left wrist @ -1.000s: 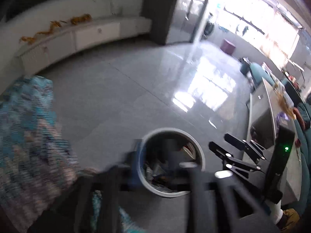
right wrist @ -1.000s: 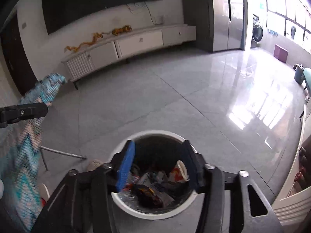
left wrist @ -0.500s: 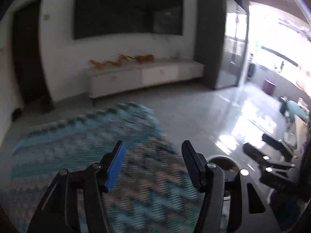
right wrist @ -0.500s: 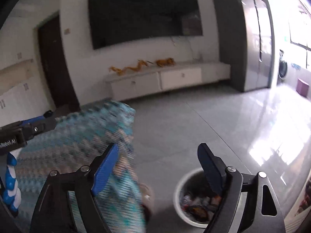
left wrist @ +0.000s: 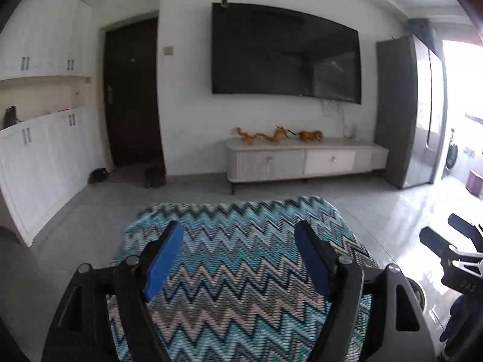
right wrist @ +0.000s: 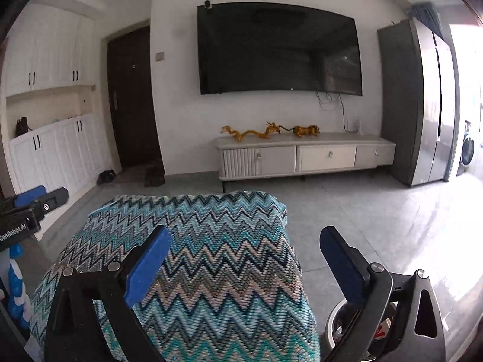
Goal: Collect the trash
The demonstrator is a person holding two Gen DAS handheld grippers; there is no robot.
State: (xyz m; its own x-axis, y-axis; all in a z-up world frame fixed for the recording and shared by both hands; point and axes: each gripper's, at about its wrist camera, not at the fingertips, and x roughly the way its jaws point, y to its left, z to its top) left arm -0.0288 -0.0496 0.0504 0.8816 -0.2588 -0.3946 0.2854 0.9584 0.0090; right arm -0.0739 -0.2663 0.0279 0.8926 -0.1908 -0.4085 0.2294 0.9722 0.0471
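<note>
As both grippers' fingers (left wrist: 164,259) spread, empty

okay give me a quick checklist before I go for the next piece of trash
1. Left hand-held gripper open with nothing between its fingers: ok.
2. Right hand-held gripper open and empty: ok.
3. Trash bin in view, low right beside the zigzag-patterned cloth: ok.
4. Bin has room: cannot tell, mostly hidden behind the right gripper.
5. Next piece of trash spotted: not ok, none visible on the cloth or the floor.
</note>
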